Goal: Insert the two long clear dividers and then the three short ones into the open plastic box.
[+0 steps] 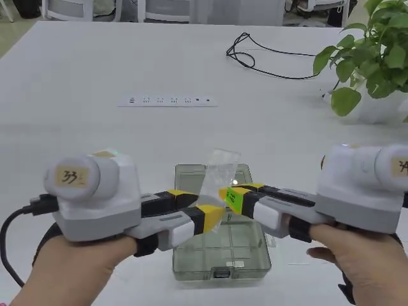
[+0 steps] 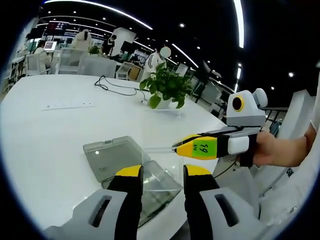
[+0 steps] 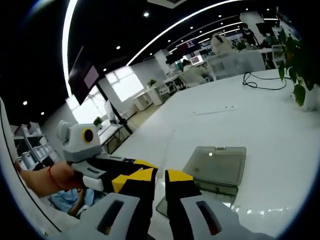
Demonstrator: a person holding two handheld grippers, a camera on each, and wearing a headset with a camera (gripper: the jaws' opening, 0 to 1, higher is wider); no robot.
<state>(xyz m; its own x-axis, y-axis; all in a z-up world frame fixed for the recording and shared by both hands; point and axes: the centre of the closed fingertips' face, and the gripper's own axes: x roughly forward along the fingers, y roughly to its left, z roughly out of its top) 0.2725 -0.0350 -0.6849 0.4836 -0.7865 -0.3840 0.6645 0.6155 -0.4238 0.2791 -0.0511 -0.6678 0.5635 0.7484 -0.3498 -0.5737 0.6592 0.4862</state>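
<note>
— Left gripper [image 2: 162, 172]?
— Jaws well apart, gripping nothing, poised over the open plastic box [image 1: 223, 252]. Tagged "33".
— Right gripper [image 2: 178, 147]?
— Nearly closed, pinching a clear divider [image 1: 218, 171] held upright above the box. Green tag reading "39".
— Farther back?
— Power strip [image 1: 167, 101], black cable [image 1: 255, 57] and potted plant [image 1: 373, 57] on the white table [image 1: 76, 76].

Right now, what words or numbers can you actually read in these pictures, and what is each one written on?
"33": tan sticker on the left gripper.
"39": green label on the right gripper, which grips a clear divider.
Cut off, unreadable: a second sticker on the right gripper, at the head view's edge.
Too small to read: marks on the white power strip.
</note>
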